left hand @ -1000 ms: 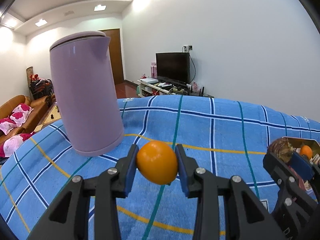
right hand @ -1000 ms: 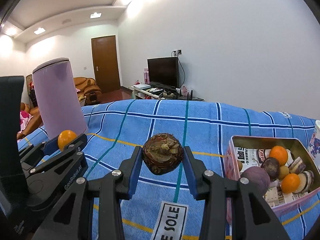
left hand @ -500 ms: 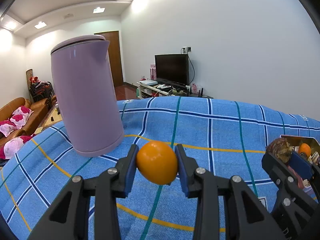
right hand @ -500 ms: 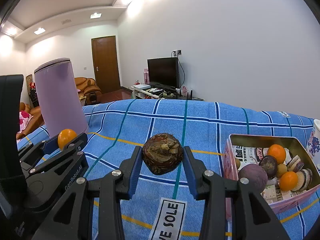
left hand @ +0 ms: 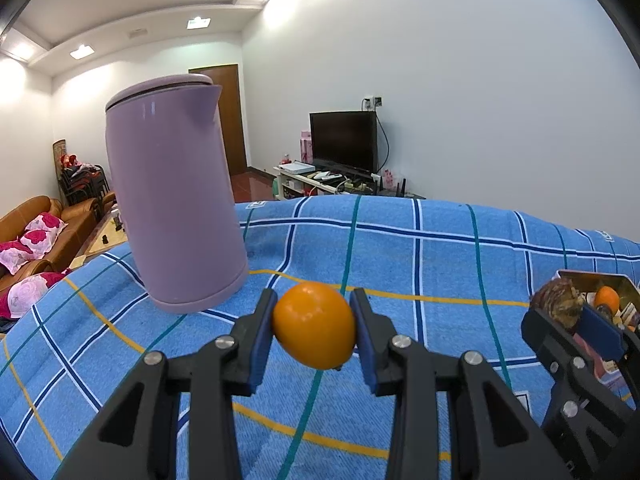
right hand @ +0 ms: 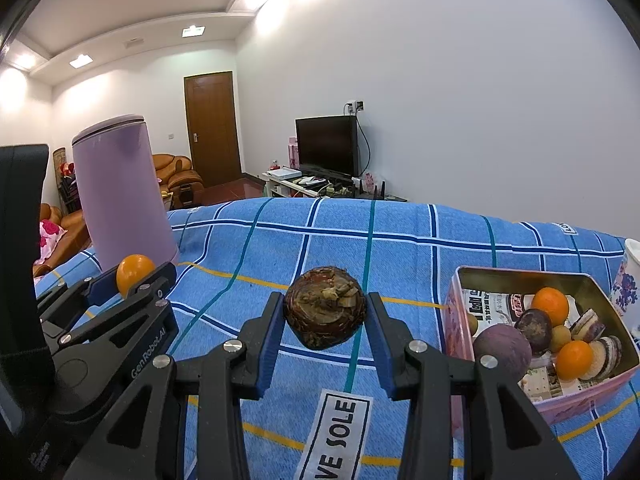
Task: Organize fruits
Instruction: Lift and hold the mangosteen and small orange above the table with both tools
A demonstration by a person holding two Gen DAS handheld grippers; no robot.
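Left gripper [left hand: 314, 336] fingers closed on an orange [left hand: 314, 336], blue pads pressing its two sides at the widest part, fruit lifted off the blue plaid cloth [left hand: 420, 264]. Right gripper [right hand: 325, 322] likewise clamped on a brown rough-skinned fruit [right hand: 325, 306], held across its middle, stem end facing the camera, above the cloth. Orange looks smooth, firm and light, likely a bit slippery, so a mid-girth hold suits it; the brown fruit looks hard and coarse, so it should grip well. To the right of the right gripper, a pink tin [right hand: 454, 312] sits on the cloth, already holding oranges, purple fruits and small packets. Purple kettle [left hand: 172, 192] stands upright on the cloth at left, near the left gripper. Both fruits probably bound for the tin.
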